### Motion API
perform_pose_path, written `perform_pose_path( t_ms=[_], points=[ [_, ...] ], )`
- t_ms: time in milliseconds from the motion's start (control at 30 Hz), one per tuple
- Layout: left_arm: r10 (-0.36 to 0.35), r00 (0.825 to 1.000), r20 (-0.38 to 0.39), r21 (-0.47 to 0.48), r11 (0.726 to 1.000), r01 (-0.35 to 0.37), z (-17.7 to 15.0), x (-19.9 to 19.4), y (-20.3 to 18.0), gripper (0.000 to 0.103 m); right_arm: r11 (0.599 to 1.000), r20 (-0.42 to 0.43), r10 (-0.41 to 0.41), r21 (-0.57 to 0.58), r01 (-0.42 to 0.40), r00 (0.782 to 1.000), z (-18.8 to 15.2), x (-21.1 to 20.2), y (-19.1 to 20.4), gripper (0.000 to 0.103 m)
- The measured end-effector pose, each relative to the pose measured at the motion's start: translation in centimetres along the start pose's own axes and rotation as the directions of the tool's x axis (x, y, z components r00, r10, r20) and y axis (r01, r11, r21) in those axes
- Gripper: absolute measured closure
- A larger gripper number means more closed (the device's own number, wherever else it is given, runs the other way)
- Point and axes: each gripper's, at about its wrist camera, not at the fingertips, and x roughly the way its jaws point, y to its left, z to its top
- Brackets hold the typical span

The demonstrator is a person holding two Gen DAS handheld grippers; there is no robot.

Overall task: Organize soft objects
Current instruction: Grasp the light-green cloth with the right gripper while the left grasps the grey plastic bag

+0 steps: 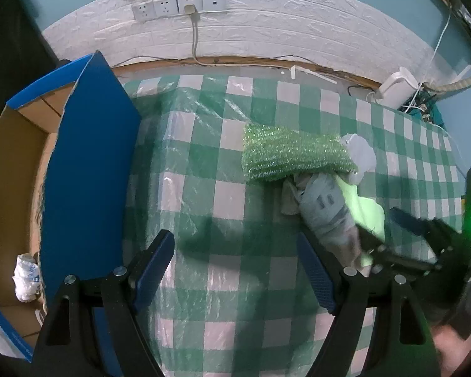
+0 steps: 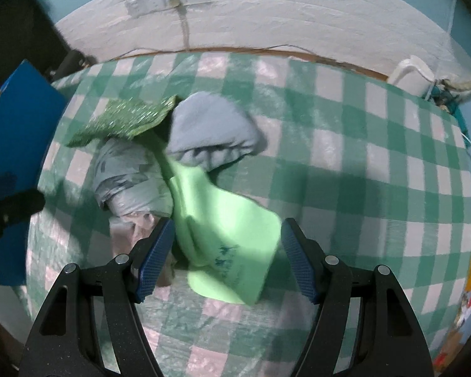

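While the left gripper hangs spread above the table, the right gripper, also spread, straddles the light green cloth.

- The surface wore a green-and-white checked cover under clear plastic.
- A glittery green scrubber, pale green cloth and grey bundles, possibly socks, lay heaped together.
- A white device stood at its far corner.

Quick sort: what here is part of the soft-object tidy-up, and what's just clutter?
Job:
- light green cloth, between the open right gripper fingers
- sparkly green scrubber
- grey sock
- blue-grey cloth
- cardboard box, one white item already inside
- left gripper, open and empty

Lying about:
- wall sockets
- white device with cables
- checked tablecloth
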Motion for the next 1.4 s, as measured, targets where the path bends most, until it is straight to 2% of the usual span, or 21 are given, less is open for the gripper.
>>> perform_pose_path(
  t_ms=[233, 333, 400, 467, 567, 667, 733, 867, 1100, 1200, 1267, 1333, 1367, 1400],
  points=[
    [-0.014, 1.0, -0.007, -0.001, 1.0, 0.014, 0.4, 0.5, -0.1, 0.021, 0.999, -0.042, 0.019, -0.032, -0.02, 0.999, -0.1, 1.9, 1.1, 0.032],
    [-0.021, 1.0, -0.013, 0.001, 1.0, 0.021, 0.5, 0.9, -0.3, 0.021, 0.999, -0.034, 0.014, -0.04, -0.015, 0.999, -0.2, 2.1, 1.1, 0.034],
    [-0.021, 1.0, -0.017, -0.003, 1.0, 0.021, 0.6, 1.1, -0.5, 0.021, 0.998, -0.023, -0.008, -0.055, 0.007, 1.0, -0.4, 1.9, 1.3, 0.053],
    [-0.03, 0.999, -0.026, -0.009, 1.0, 0.03, 0.7, 1.3, -0.8, 0.021, 0.997, -0.019, -0.029, -0.074, 0.027, 0.999, -0.8, 1.7, 1.4, 0.064],
    [-0.038, 0.999, -0.03, -0.007, 0.999, 0.038, 0.8, 1.5, -1.6, 0.021, 0.998, -0.031, -0.001, -0.062, -0.001, 1.0, -1.3, 1.5, 1.0, 0.086],
    [-0.038, 0.999, -0.035, -0.001, 0.999, 0.038, 0.9, 1.8, -2.5, 0.019, 0.998, -0.042, 0.027, -0.059, -0.029, 0.999, -2.1, 1.2, 1.0, 0.089],
    [-0.03, 0.999, -0.035, 0.01, 0.999, 0.031, 0.9, 2.1, -3.0, 0.015, 0.997, -0.053, 0.049, -0.061, -0.052, 0.997, -2.7, 1.0, 1.3, 0.091],
    [-0.002, 0.999, -0.04, 0.052, 0.999, 0.004, 0.7, 2.8, -4.4, 0.015, 0.992, -0.069, 0.113, -0.043, -0.116, 0.991, -3.8, 0.5, 1.5, 0.091],
    [0.008, 0.999, -0.032, 0.089, 0.996, -0.005, 0.6, 3.9, -6.0, 0.011, 0.991, -0.069, 0.128, -0.013, -0.13, 0.989, -5.1, -0.5, 0.2, 0.091],
    [0.005, 1.0, -0.006, 0.11, 0.994, -0.005, 0.5, 3.9, -6.7, 0.011, 0.992, -0.068, 0.124, -0.002, -0.125, 0.99, -5.6, -1.1, -0.8, 0.091],
    [-0.005, 1.0, 0.009, 0.125, 0.992, 0.004, 0.4, 3.8, -7.1, 0.019, 0.993, -0.066, 0.12, 0.007, -0.12, 0.991, -5.8, -1.5, -1.4, 0.091],
    [-0.031, 0.999, 0.007, 0.139, 0.99, 0.03, 0.2, 3.7, -7.4, 0.04, 0.993, -0.063, 0.117, 0.017, -0.116, 0.991, -6.1, -1.9, -2.0, 0.091],
    [-0.045, 0.999, 0.006, 0.146, 0.988, 0.043, 0.1, 3.7, -7.6, 0.046, 0.993, -0.061, 0.113, 0.023, -0.112, 0.992, -6.3, -2.1, -2.4, 0.091],
    [-0.051, 0.999, 0.006, 0.15, 0.987, 0.049, 0.1, 3.6, -7.8, 0.06, 0.994, -0.061, 0.111, 0.026, -0.109, 0.992, -6.0, -1.9, -2.3, 0.091]
  ],
)
